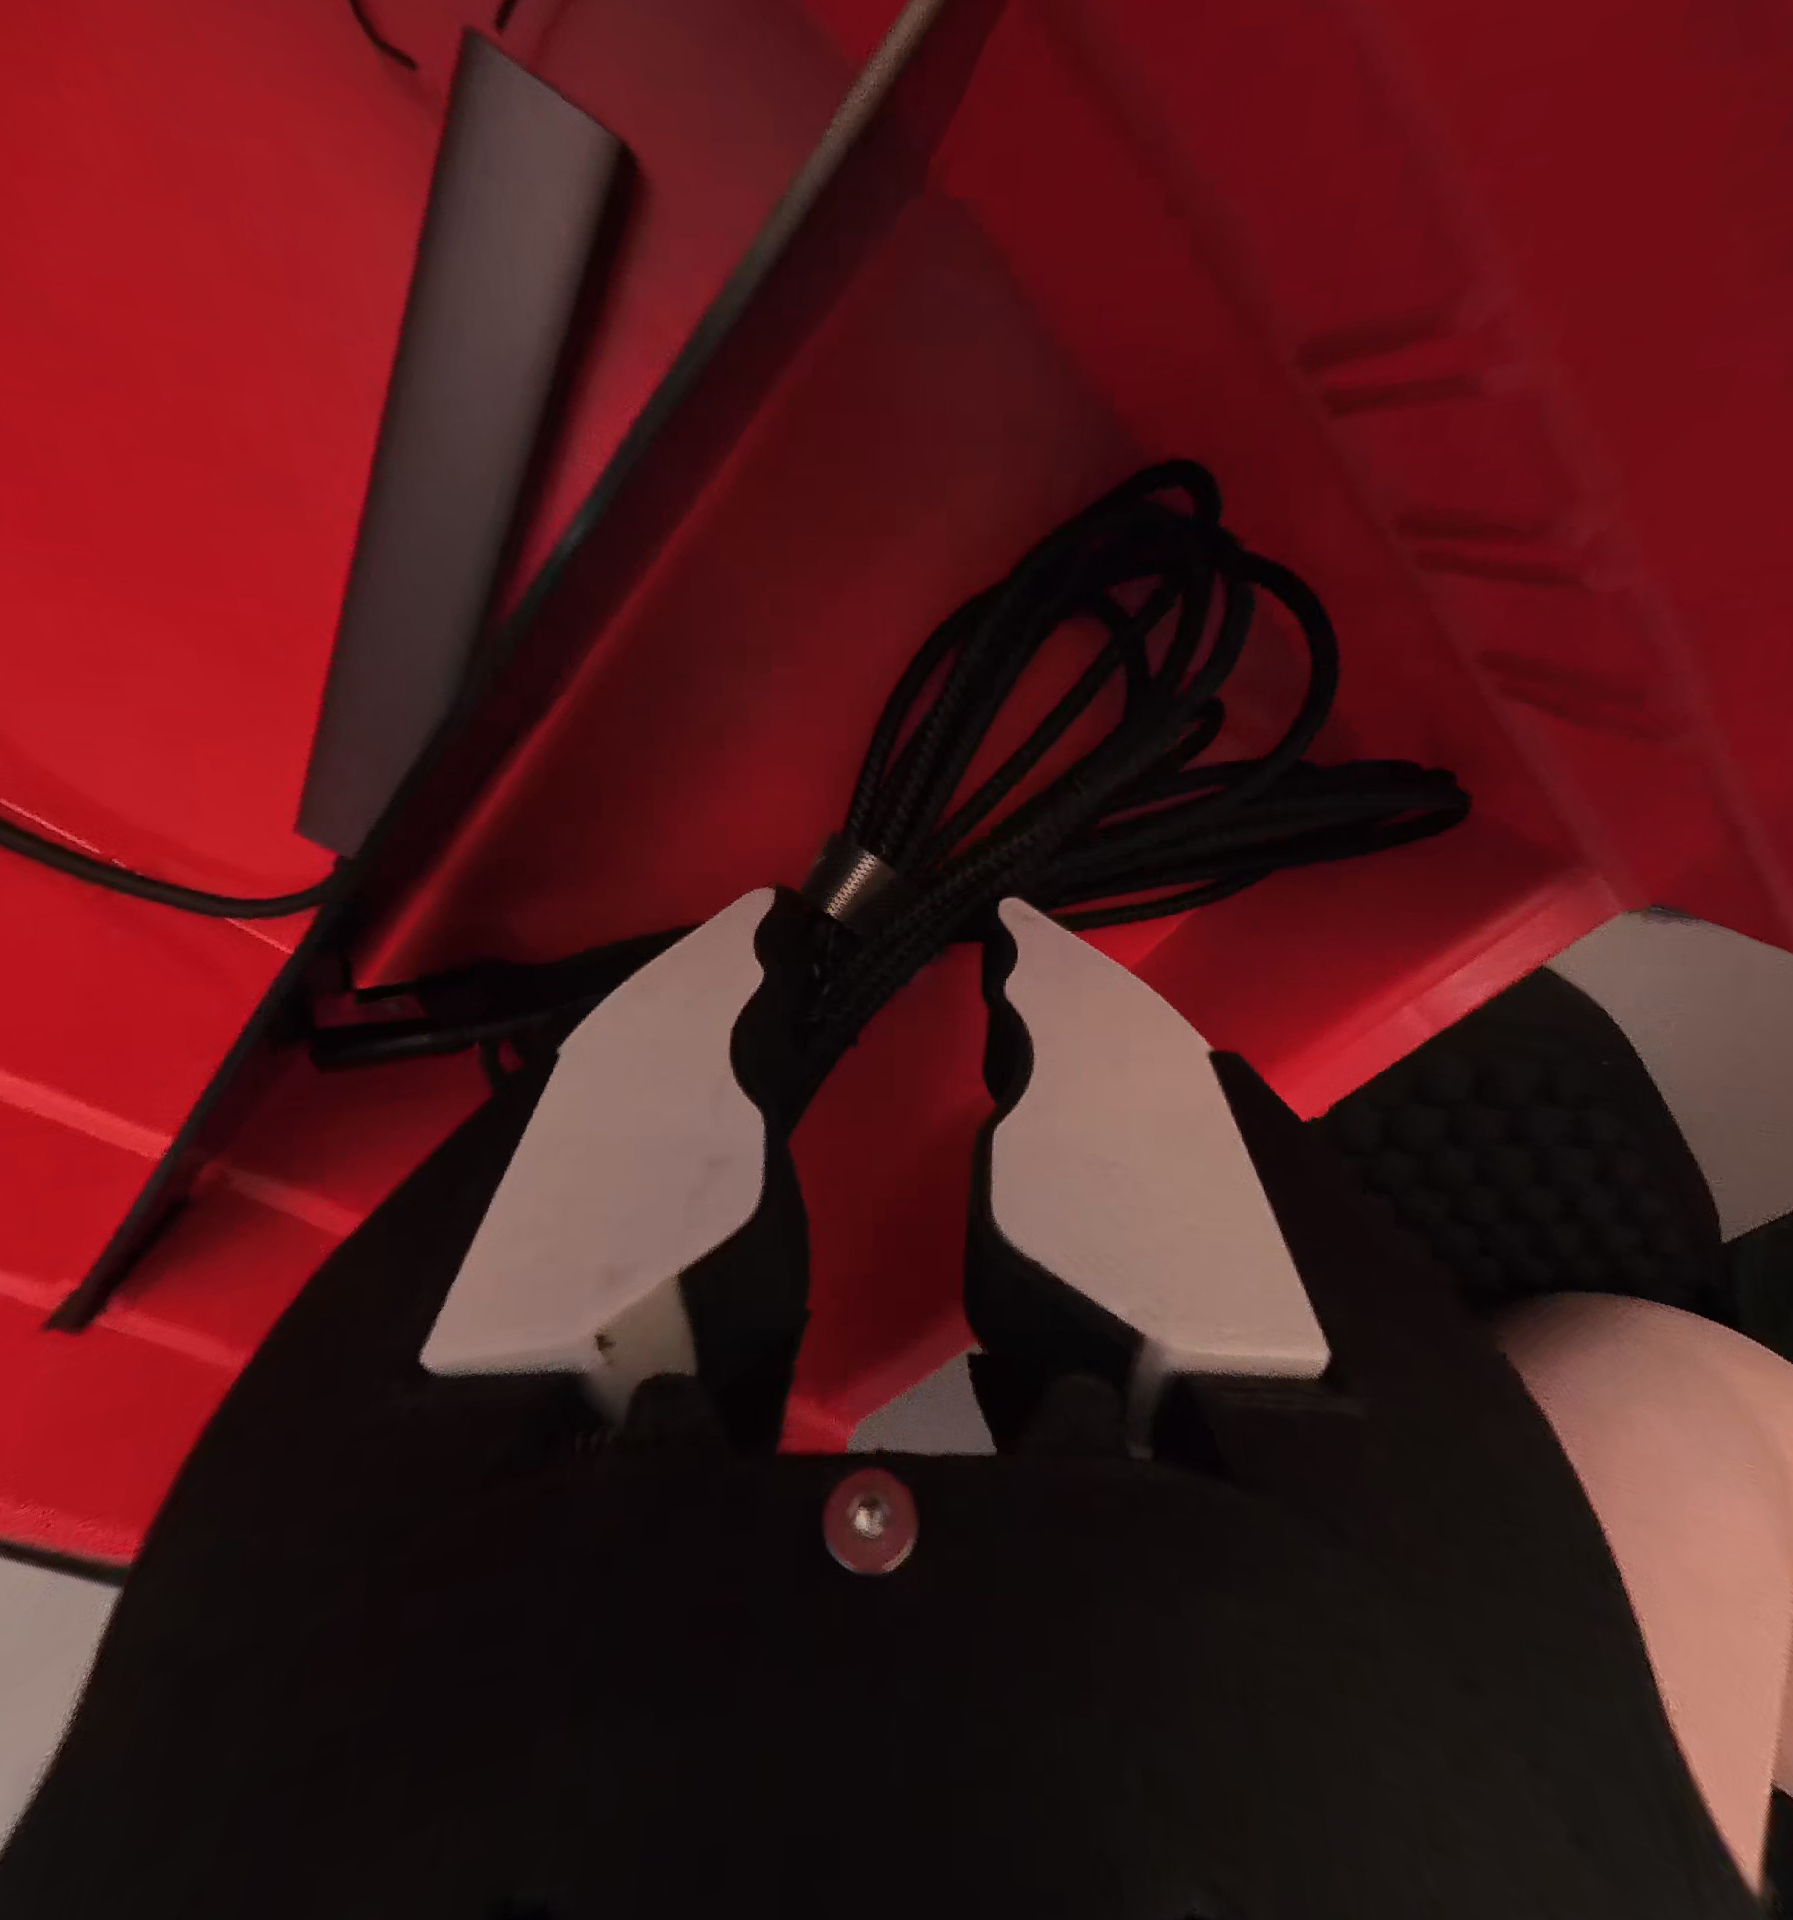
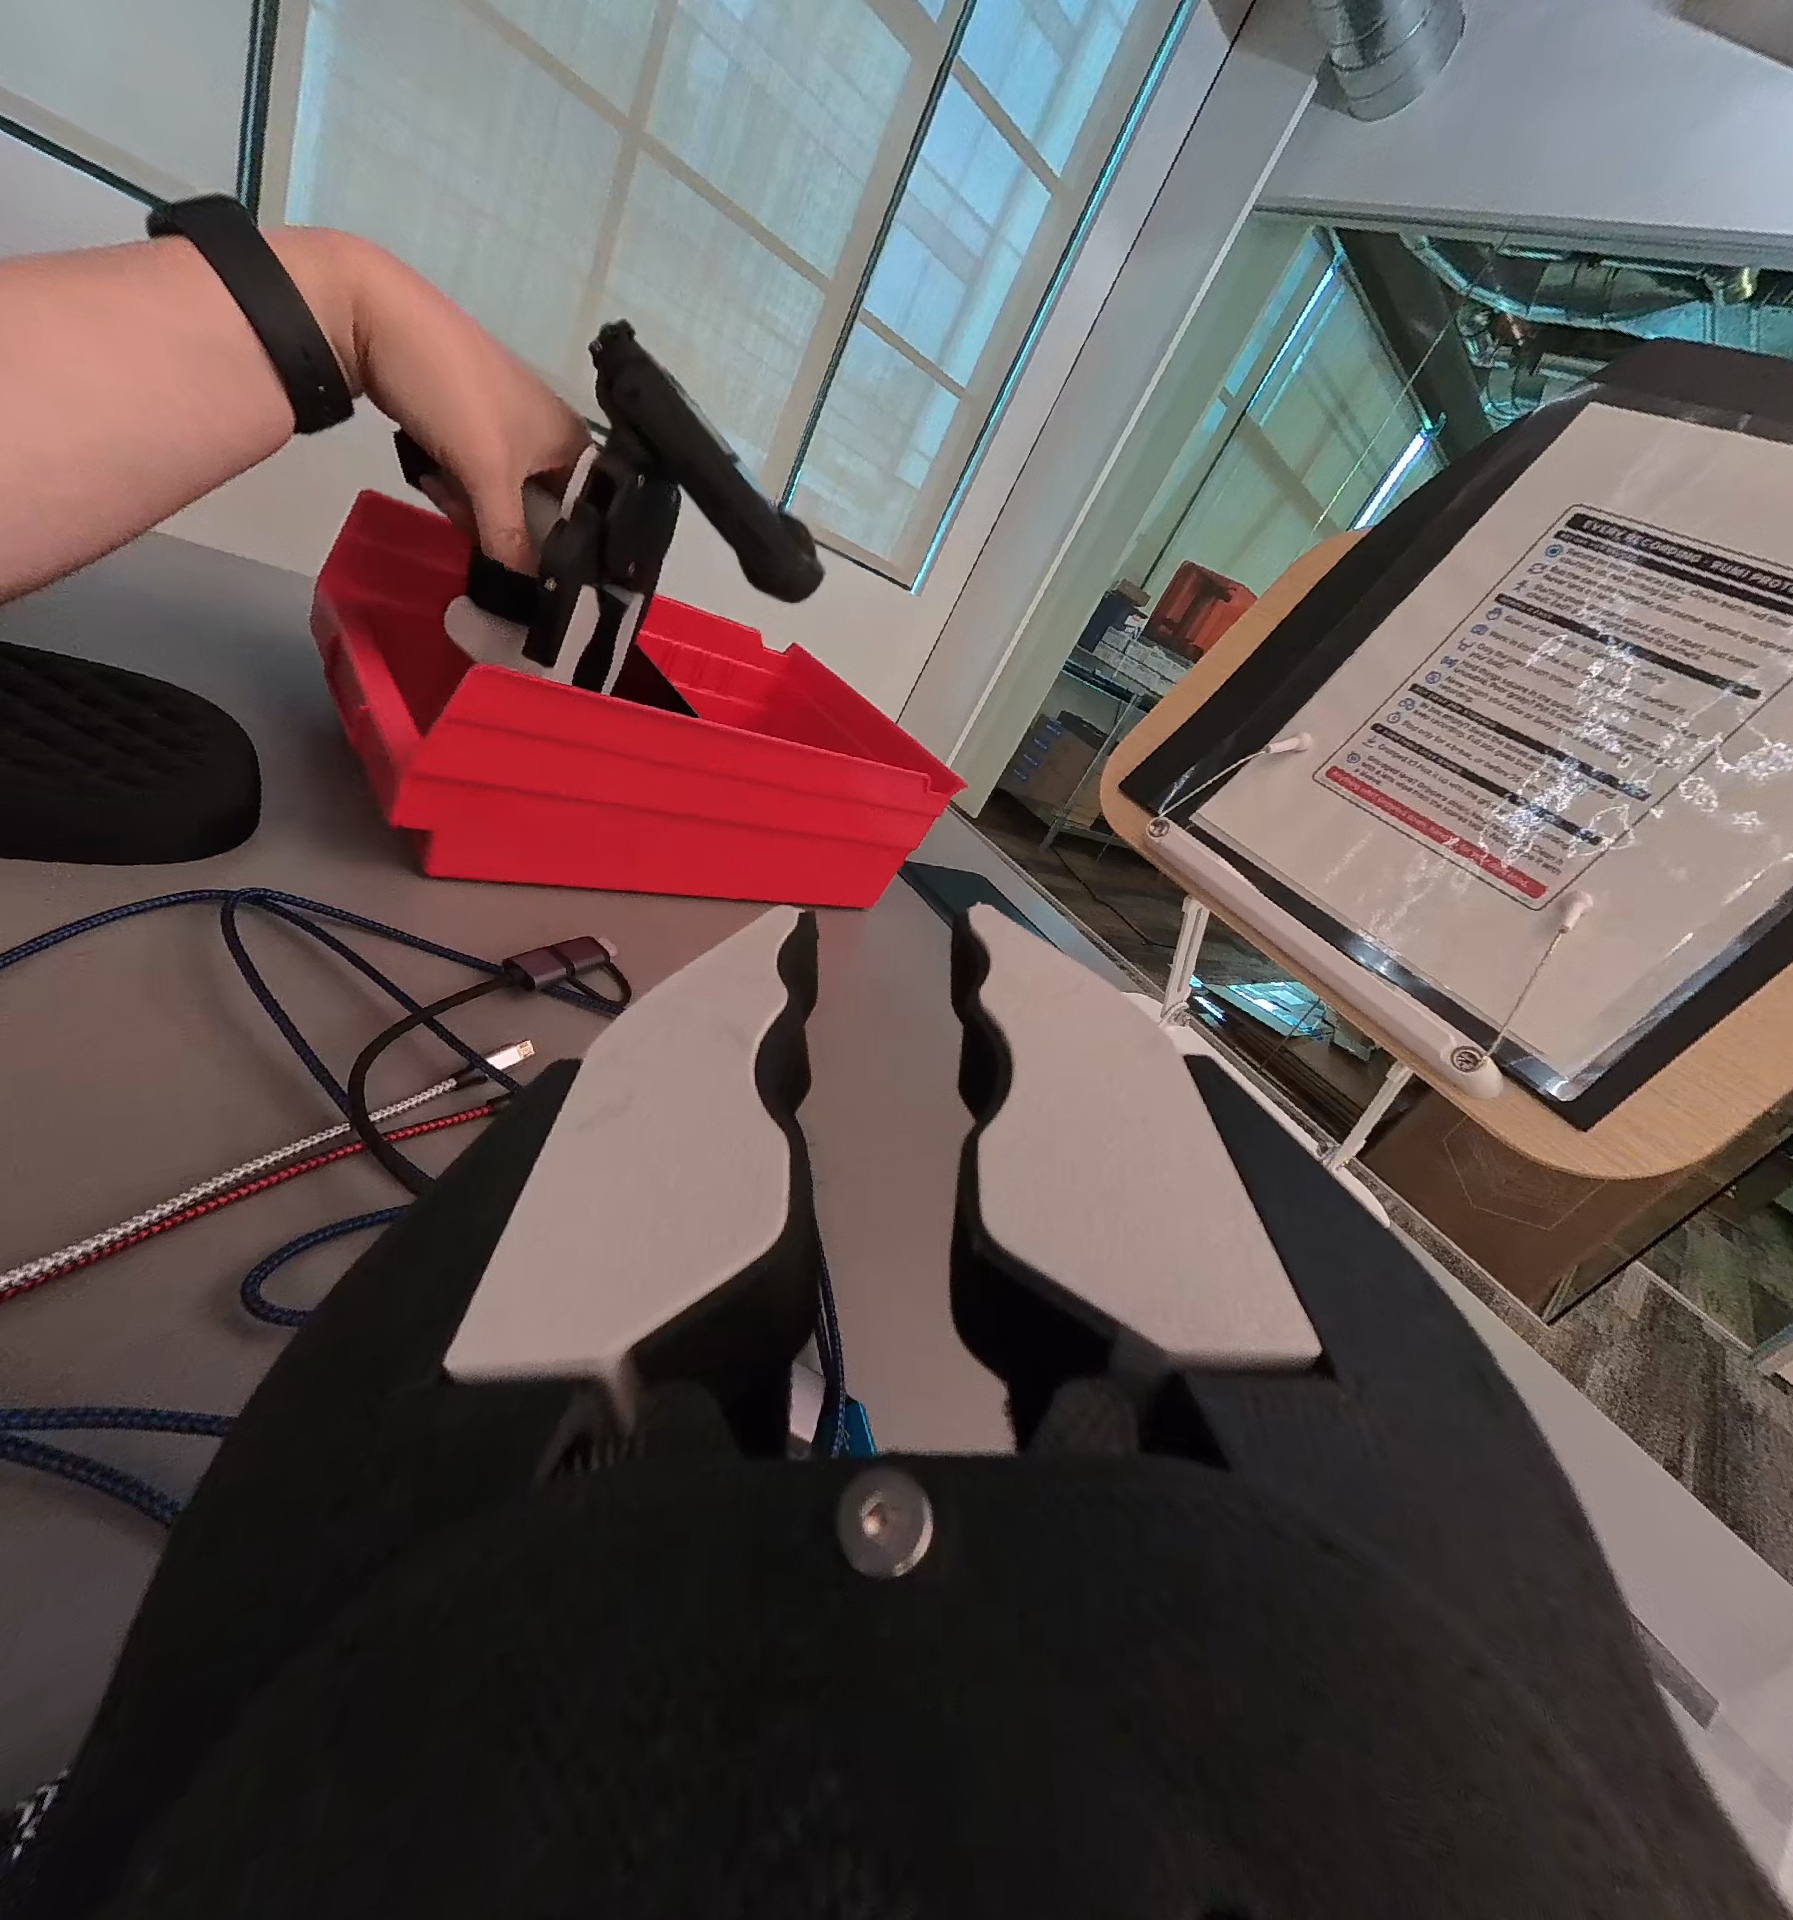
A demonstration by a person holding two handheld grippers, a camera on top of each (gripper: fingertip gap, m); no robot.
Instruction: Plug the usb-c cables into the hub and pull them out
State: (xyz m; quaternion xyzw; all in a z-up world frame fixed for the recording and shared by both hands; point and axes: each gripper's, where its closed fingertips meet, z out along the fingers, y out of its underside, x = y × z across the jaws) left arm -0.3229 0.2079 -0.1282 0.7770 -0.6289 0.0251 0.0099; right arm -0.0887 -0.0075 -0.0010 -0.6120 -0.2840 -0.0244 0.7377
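In the left wrist view my left gripper [image 1: 887,904] is open inside a red bin [image 1: 1131,260]. Its fingertips straddle a coiled bundle of black braided cable [image 1: 1110,717], close to the bundle's metal plug collar [image 1: 850,883]. The bundle touches the left finger. In the right wrist view my right gripper [image 2: 884,914] is open and empty above the grey table [image 2: 196,1174]. A small grey hub [image 2: 559,961] lies on the table on a black lead. Blue cables [image 2: 279,966] and a red-and-white cable with a silver plug [image 2: 513,1055] lie beside it.
A dark divider [image 1: 601,499] splits the bin; a dark grey flat device [image 1: 476,416] with a black cord lies beyond it. The bin [image 2: 643,769] stands at the table's far edge, the left gripper [image 2: 601,665] reaching in. A black pad [image 2: 71,748] lies left, a document stand [image 2: 1494,779] right. The tips of one gripper are about 35 centimetres away from the tips of the other.
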